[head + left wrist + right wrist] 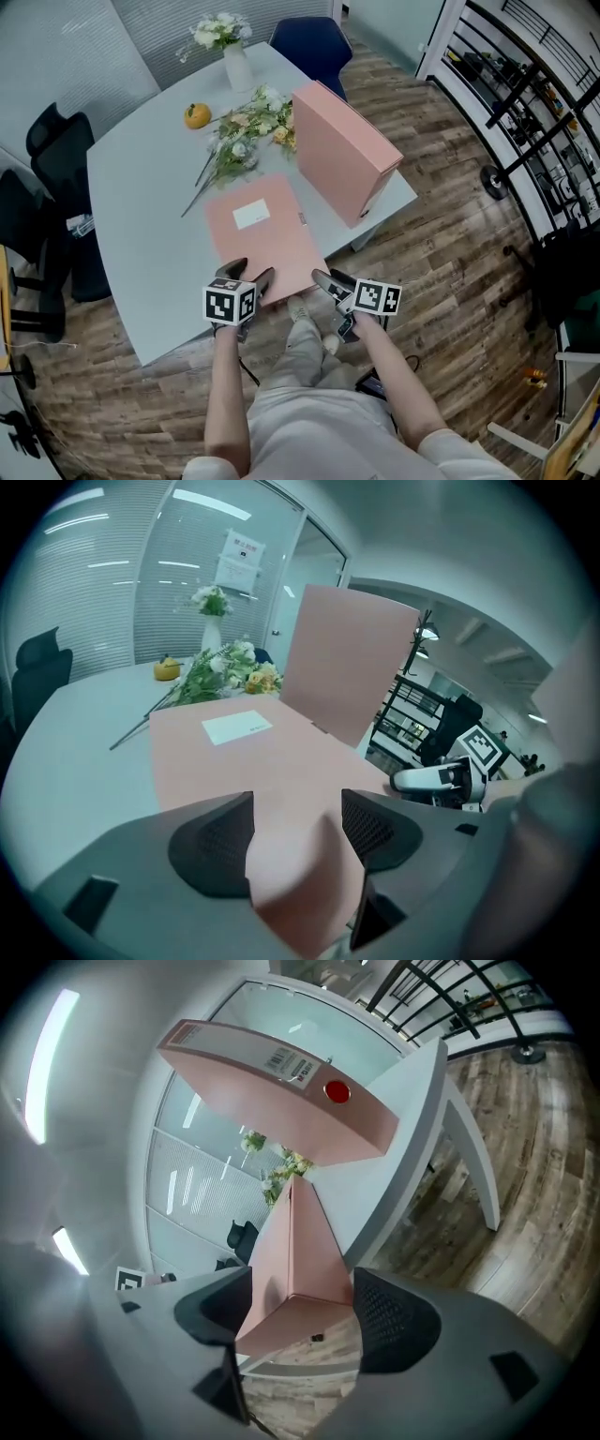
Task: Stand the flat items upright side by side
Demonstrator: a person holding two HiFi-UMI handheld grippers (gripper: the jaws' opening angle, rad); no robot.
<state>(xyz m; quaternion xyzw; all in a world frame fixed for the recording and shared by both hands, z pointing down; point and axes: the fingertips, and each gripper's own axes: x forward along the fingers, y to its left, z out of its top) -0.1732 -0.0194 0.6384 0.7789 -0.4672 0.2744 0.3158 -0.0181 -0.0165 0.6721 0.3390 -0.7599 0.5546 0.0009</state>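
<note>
A flat pink file box with a white label lies on the grey table, its near edge at the table's front. A second pink file box stands upright just behind it to the right. My left gripper is shut on the flat box's near left corner, and pink board fills the gap between its pads. My right gripper is shut on the near right corner, with the upright box in view beyond.
Loose flowers lie behind the flat box. An orange and a white vase with flowers stand farther back. Black chairs sit at the left and a blue chair at the far side. Metal racks line the right wall.
</note>
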